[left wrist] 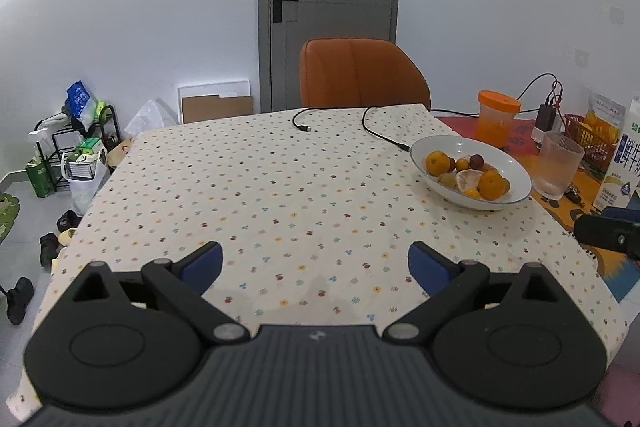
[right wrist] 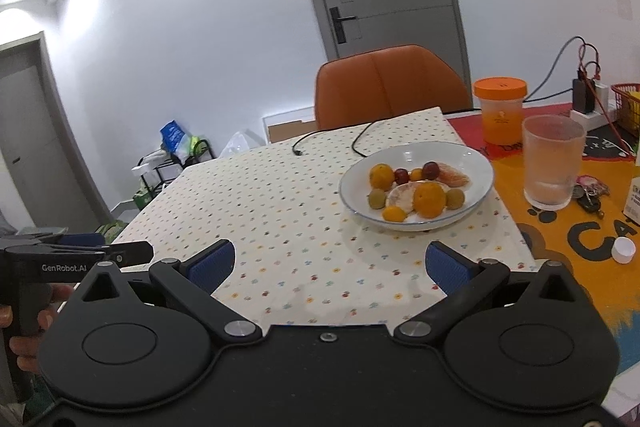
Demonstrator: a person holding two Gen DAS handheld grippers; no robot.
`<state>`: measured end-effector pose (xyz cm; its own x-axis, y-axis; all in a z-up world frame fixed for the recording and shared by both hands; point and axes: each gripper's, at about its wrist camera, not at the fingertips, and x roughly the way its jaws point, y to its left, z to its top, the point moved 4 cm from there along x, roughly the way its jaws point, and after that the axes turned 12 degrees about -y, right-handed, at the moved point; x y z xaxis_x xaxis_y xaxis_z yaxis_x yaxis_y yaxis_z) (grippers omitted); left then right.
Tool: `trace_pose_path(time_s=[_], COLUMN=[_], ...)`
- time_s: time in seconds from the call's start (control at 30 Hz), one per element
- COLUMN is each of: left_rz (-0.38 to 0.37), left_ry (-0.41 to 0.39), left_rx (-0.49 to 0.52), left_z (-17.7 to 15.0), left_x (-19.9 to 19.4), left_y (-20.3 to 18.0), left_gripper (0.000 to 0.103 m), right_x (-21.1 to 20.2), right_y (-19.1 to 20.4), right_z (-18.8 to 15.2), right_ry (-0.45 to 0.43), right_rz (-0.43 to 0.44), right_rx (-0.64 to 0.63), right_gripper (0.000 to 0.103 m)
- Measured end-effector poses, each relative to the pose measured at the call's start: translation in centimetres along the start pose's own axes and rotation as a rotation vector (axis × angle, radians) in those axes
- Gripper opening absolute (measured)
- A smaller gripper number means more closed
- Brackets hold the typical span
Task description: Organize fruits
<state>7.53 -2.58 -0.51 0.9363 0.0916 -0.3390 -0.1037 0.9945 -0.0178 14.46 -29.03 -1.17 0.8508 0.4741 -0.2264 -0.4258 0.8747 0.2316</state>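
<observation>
Both grippers wide apart and empty: left gripper (left wrist: 316, 263) hanging over bare dotted tablecloth (left wrist: 248, 195), right gripper (right wrist: 330, 265) likewise, aimed toward the white bowl (right wrist: 478, 163) at about 1 o'clock in its view. No fruit held, none between the blue pads (right wrist: 212, 267). All visible fruit already gathered in that one bowl, at 2 o'clock from the left wrist, none loose on the cloth. Judging from that: either sorting within the bowl not yet begun, or gathering done; impossible to say which from the task line alone, and no second dish for sorting in sight. Count in the bowl, from the right wrist: two larger oranges (right wrist: 429, 199), two small orange kumquat-like fruits (right wrist: 394, 214), two dark red ones (right wrist: 430, 169), two greenish round ones (right wrist: 455, 198), one peeled segment cluster (right wrist: 452, 175), one piece of pale peel or rind (right wrist: 400, 198); small ones partly hidden behind others, so count approximate. Outward from the bowl: one frosted glass (right wrist: 554, 163) just beside it at 3 o'clock, one orange-lidded jar (right wrist: 500, 107) behind at 1 o'clock, keys (right wrist: 590, 197) and one white cap (right wrist: 624, 250) on the orange mat, two black cable ends (left wrist: 304, 127) on the cloth toward 12 o'clock, one orange chair (left wrist: 360, 75) beyond the table edge, one milk carton (left wrist: 624, 155) at far right of the left view.
</observation>
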Motion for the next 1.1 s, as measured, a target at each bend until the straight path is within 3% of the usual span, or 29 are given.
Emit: trace_pose_path(time_s=[0.5, 1.1], left_rz=[0.033, 0.049], left_ry=[-0.051, -0.046], left_rx=[-0.003, -0.050], left_z=[0.1, 0.1], left_x=[-3.2, -3.6], left_y=[1.8, 3.4], left_gripper=[0.099, 0.099], right_x=[-1.3, -1.3], right_y=[5.1, 4.6], right_z=[-0.3, -0.5], right_ry=[-0.006, -0.016], right_rz=[0.059, 0.033], right_rx=[-0.135, -0.093], right_gripper=[0.103, 0.103])
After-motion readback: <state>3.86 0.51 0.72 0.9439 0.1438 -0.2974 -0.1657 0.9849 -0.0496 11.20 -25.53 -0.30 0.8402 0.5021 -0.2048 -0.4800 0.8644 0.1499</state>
